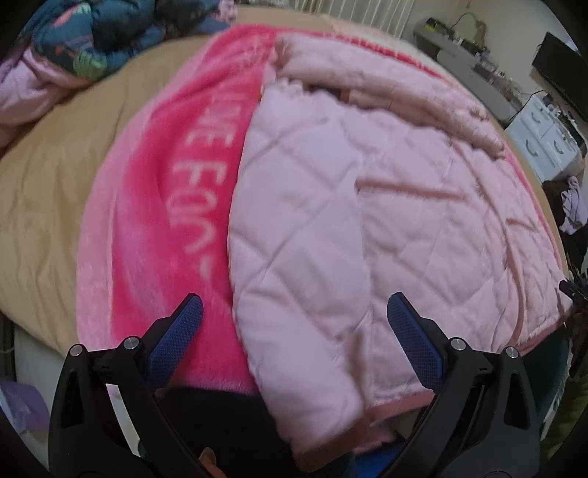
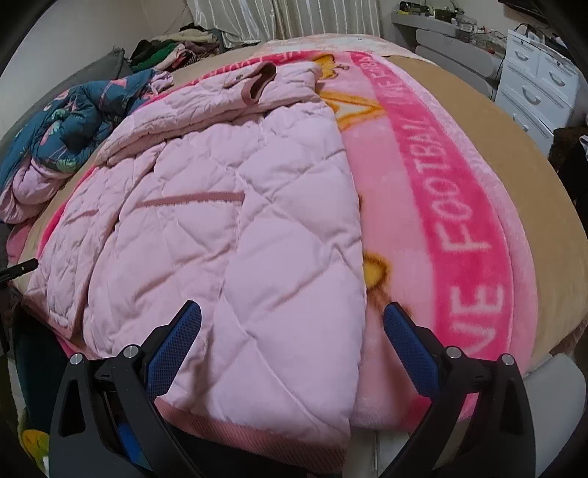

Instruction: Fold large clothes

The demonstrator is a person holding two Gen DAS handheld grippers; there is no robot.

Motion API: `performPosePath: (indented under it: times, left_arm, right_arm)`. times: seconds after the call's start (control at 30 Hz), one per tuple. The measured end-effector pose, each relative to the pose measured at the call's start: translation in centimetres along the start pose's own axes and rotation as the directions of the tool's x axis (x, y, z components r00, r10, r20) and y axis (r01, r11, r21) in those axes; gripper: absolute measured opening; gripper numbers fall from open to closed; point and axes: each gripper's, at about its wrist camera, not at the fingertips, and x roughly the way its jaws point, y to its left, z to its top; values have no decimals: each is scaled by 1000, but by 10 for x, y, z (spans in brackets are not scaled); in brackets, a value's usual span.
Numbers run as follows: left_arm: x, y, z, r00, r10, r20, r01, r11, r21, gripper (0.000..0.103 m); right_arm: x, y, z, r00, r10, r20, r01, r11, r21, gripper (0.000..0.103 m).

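Note:
A pale pink quilted jacket [image 1: 386, 206] [image 2: 220, 220] lies flat on a bright pink blanket [image 1: 154, 206] [image 2: 459, 235] with white lettering, spread over a bed. Its sides are folded in toward the middle, and a sleeve with a darker cuff [image 2: 262, 79] lies across the far end. My left gripper [image 1: 296, 303] hangs open above the jacket's near left hem. My right gripper [image 2: 292, 309] is open too, over the near right hem, with nothing between its blue pads [image 2: 176, 345].
A tan bedsheet [image 1: 47, 191] [image 2: 544, 206] shows around the blanket. A crumpled blue patterned garment [image 1: 95, 33] [image 2: 77, 121] and lilac cloth sit at the far left. White drawers [image 2: 540, 81] and a cluttered shelf [image 1: 466, 55] stand at the right. Clothes [image 2: 172, 47] are piled behind the bed.

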Motion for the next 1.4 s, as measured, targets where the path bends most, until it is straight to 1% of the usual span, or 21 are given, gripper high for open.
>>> performPosePath:
  times: [0.07,0.17,0.37,0.5,0.53,0.6,0.63,0.67,0.7,0.77,0.8,0.87,0.9,0.93,0.97,1.0,1.1,1.2,1.27,1.33,1.4]
  left_arm:
    - [4,-1,-4,1000,-17,-22,18,1000,5,94]
    - [7,-10,-11,999,-4,-38,6,999,50,94]
    - [16,-29,-20,998,17,-61,-8,989,150,94]
    - [17,-31,-23,997,1,-77,11,987,162,94]
    - [17,-29,-24,996,-8,-85,21,988,153,94]
    - [18,-28,-24,995,-26,-96,39,990,136,94]
    - [18,-28,-24,995,-33,-99,46,990,131,94]
    - [19,-26,-24,993,-49,-104,62,990,124,94]
    - [19,-25,-24,993,-57,-106,70,990,121,94]
    - [20,-23,-25,992,-78,-99,89,990,114,94]
    - [20,-24,-25,992,-81,-95,91,989,113,92]
    - [21,-24,-25,992,-77,-95,88,989,118,69]
    - [23,-24,-26,992,-70,-102,83,989,122,54]
    - [24,-24,-27,992,-72,-105,85,988,126,44]
    - [22,-23,-28,991,-84,-104,98,986,133,40]
    - [20,-23,-28,993,-74,-93,87,985,146,28]
    - [8,-25,-28,996,-77,-52,85,981,174,17]
    - [-13,-25,-17,991,-130,24,125,980,152,10]
    - [-27,-23,-2,983,-161,89,148,980,132,9]
    - [-39,-24,15,972,-185,148,170,979,109,9]
    - [-52,-24,34,956,-202,213,187,978,90,8]
  right_arm:
    - [0,-3,-4,1000,10,-18,-10,1000,-1,99]
    - [0,-10,-7,999,23,-42,-23,1000,11,99]
    - [5,-20,-12,990,105,-92,-99,993,68,99]
    - [9,-22,-18,969,199,-144,-188,978,85,97]
    - [10,-20,-19,959,233,-158,-222,971,87,94]
    - [9,-17,-20,932,324,-163,-311,945,99,59]
    - [5,-13,-20,936,318,-150,-310,948,78,58]
    - [-4,-6,-19,948,297,-115,-297,955,20,49]
    - [-11,-2,-17,950,302,-77,-304,953,-5,38]
    - [-28,1,-11,934,356,14,-356,934,-12,24]
    - [-36,2,-7,924,377,60,-377,926,-8,22]
    - [-47,5,1,905,404,130,-405,914,-23,20]
    - [-53,8,5,893,415,173,-416,909,-36,19]
    - [-58,9,9,882,425,206,-425,904,-44,19]
    - [-61,9,13,872,432,228,-433,900,-49,18]
    - [-64,7,20,859,440,261,-441,896,-55,18]
    - [-71,6,35,832,449,327,-454,889,-66,17]
    - [-77,7,47,810,447,378,-453,888,-80,16]
    - [-79,8,55,803,432,410,-434,896,-95,16]
    - [-84,14,66,804,387,452,-378,919,-115,15]
    - [-86,14,73,795,377,476,-368,923,-116,15]
